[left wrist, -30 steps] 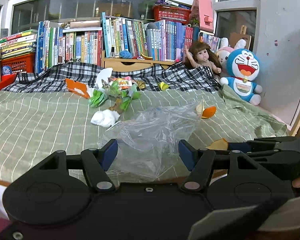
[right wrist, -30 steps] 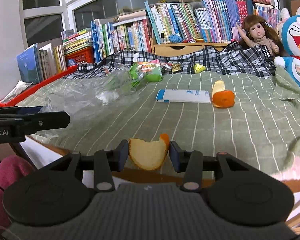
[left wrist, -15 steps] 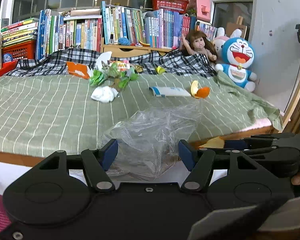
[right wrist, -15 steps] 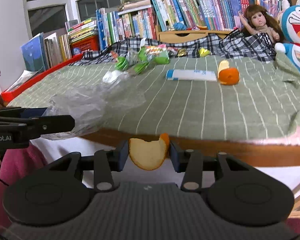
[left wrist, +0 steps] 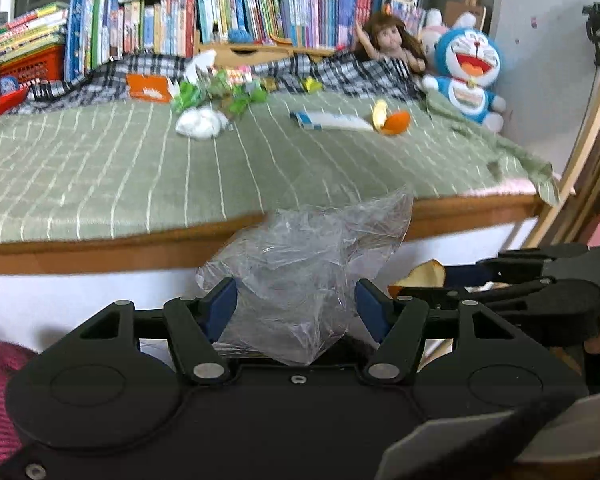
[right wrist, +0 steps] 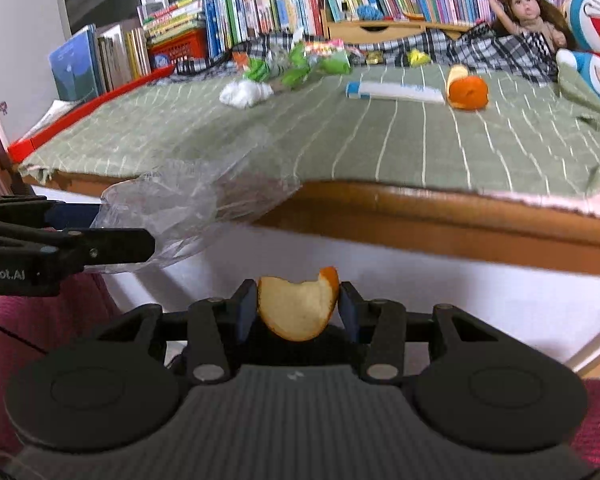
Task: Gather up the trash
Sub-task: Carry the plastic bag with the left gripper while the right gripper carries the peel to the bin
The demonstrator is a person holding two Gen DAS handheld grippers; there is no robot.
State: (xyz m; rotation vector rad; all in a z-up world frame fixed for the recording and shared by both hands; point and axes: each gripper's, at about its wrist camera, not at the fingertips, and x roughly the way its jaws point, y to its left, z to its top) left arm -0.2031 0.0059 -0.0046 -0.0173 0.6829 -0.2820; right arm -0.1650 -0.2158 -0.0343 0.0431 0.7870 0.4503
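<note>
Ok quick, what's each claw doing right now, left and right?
Left claw: closed on the clear plastic bag.
Right claw: closed on a piece of orange peel.

Trash in hand, off the bed edge
Curved orange-peel piece (right wrist: 298, 308), pale side up, pinched btwn right gripper (right wrist: 298, 312) pads; crumpled clear plastic bag (left wrist: 300, 280) bunched btwn left gripper (left wrist: 296, 308) pads.

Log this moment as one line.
left gripper: shut on plastic bag | right gripper: shut on orange peel | both off the bed edge
</note>
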